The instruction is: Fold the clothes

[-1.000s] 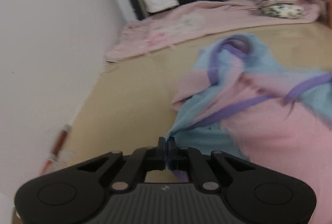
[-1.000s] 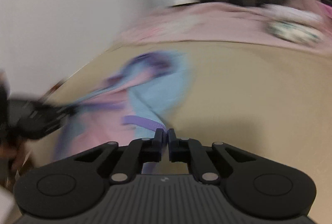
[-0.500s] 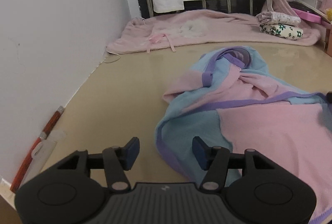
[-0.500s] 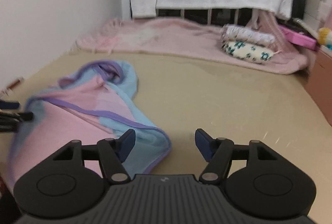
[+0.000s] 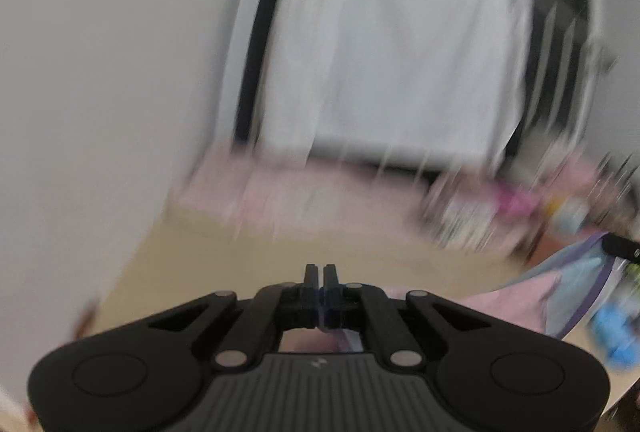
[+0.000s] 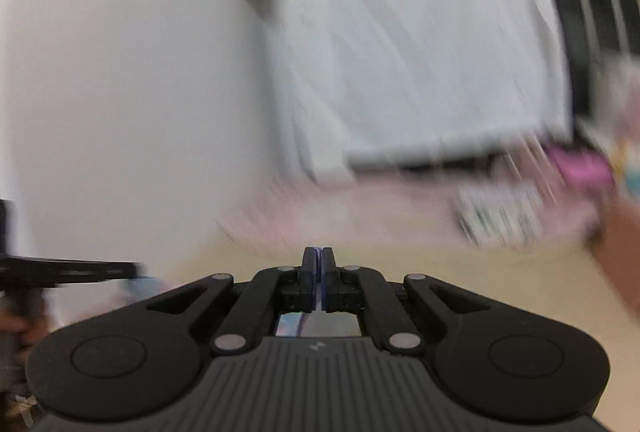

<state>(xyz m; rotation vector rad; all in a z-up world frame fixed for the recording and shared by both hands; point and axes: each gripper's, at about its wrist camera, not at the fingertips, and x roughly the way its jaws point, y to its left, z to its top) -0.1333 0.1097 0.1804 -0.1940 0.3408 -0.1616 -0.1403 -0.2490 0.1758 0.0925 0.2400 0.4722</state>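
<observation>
Both views are blurred by motion. My left gripper (image 5: 320, 272) is shut on an edge of the pink, blue and purple garment (image 5: 532, 300), which stretches off to the right below the jaws. My right gripper (image 6: 319, 256) is shut on the same garment; a thin purple-blue edge (image 6: 319, 274) shows between the fingers and a bit of cloth shows under them. Both grippers are lifted above the beige surface (image 5: 248, 252). The other gripper shows at the left edge of the right wrist view (image 6: 68, 270).
A white wall (image 5: 100, 91) is on the left. A white sheet (image 5: 400, 63) hangs over a dark rail at the back. A pink blanket (image 5: 304, 191) and folded patterned clothes (image 6: 500, 216) lie at the far side.
Both grippers were open over the garment lying on the surface; now both are shut on its edge and have lifted it. The views have tilted up toward the wall and sheet.
</observation>
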